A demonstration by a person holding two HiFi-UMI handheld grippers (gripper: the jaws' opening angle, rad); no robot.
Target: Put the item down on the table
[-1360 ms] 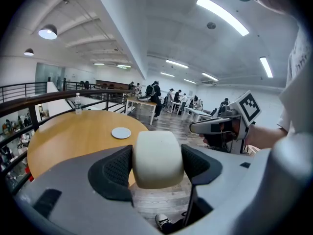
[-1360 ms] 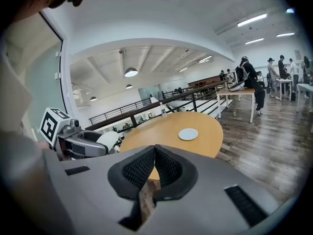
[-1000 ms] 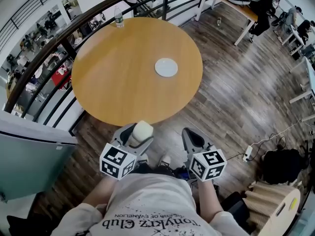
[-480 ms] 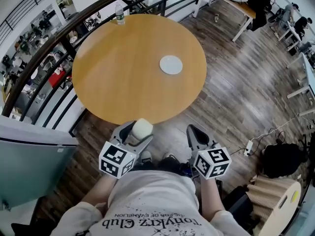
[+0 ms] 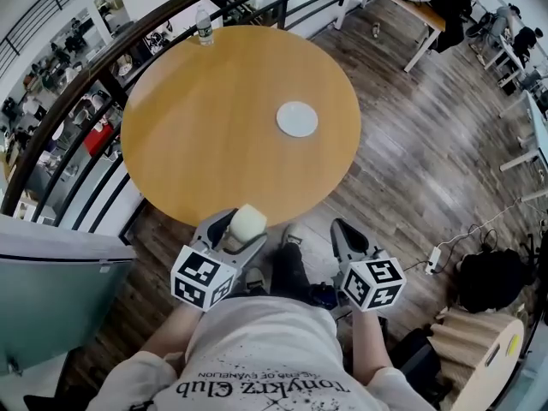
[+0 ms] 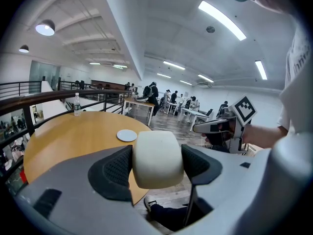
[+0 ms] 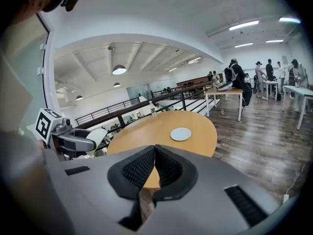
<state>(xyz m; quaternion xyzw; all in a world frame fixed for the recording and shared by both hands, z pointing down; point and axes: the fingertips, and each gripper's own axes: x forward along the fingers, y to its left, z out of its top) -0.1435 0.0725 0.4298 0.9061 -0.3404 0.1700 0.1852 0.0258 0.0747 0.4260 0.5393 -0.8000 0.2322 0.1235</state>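
Note:
My left gripper is shut on a cream, rounded cup-like item, held upright between the black pads just short of the near edge of the round wooden table. My right gripper is shut with nothing between its pads, level with the left one, over the wooden floor. In the right gripper view the left gripper with the item shows at the left.
A white plate lies on the table right of centre. A water bottle stands at its far edge by the black railing. The person's shoes are on the floor between the grippers.
The view has shifted a little closer to the table; the person has stepped forward, a foot now showing between the grippers. Both grippers keep their hold and state.

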